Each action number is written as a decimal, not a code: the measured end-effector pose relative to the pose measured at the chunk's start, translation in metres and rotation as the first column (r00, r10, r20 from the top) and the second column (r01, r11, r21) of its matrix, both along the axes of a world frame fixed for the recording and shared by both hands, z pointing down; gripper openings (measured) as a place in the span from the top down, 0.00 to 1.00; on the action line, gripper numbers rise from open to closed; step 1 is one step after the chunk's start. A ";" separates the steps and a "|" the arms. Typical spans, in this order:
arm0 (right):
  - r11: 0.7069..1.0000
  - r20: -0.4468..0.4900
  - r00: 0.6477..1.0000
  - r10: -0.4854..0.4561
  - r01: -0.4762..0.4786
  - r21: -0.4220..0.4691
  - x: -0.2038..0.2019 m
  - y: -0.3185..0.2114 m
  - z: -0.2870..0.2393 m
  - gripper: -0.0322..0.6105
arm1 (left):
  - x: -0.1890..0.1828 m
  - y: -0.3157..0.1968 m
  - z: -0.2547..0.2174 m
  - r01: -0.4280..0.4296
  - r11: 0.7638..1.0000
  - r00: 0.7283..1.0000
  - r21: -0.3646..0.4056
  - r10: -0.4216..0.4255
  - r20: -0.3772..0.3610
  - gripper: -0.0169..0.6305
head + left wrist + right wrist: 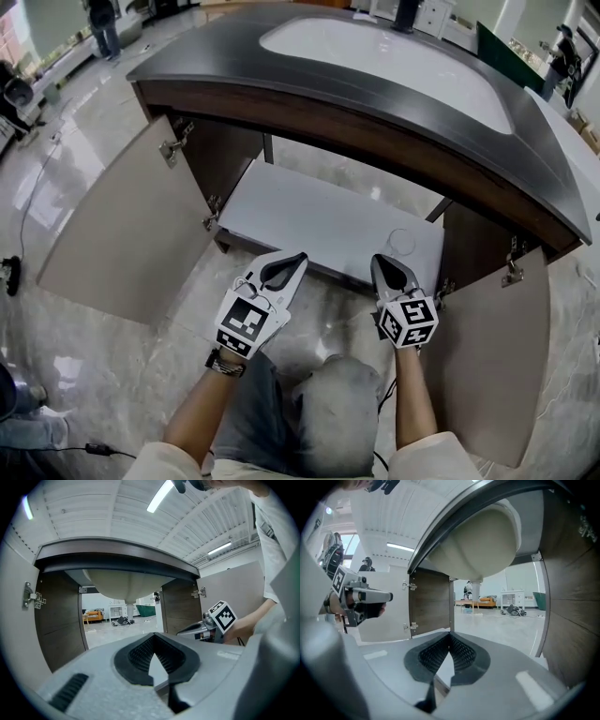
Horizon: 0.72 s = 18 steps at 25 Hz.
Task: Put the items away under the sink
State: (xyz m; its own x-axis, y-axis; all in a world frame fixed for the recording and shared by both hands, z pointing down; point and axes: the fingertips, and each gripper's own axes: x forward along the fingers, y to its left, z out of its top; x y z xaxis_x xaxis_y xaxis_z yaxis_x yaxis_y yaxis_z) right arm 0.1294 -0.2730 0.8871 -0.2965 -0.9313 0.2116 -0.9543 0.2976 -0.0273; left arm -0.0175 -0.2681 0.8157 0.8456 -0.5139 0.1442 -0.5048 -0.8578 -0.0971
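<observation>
Sink cabinet stood open, left door and right door swung wide. White shelf under the basin carried one faint round clear item near its right end. Left gripper and right gripper hovered just before the shelf's front edge, both clenched and empty.

Head view overhead; both gripper views low, facing into cabinet.

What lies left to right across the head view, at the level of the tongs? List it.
Open left cabinet door → left tongs → right tongs → open right cabinet door.
</observation>
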 end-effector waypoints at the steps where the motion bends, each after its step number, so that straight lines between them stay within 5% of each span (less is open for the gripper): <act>1: 1.000 0.000 1.000 -0.022 0.022 0.003 -0.007 0.000 -0.007 0.94 | -0.002 0.001 -0.002 -0.001 1.000 1.000 0.000 0.001 -0.002 0.97; 18: 0.942 -0.001 0.958 -0.286 0.282 0.182 -0.087 0.051 -0.147 0.94 | -0.018 0.021 -0.060 0.005 0.994 1.000 0.109 -0.005 0.001 0.97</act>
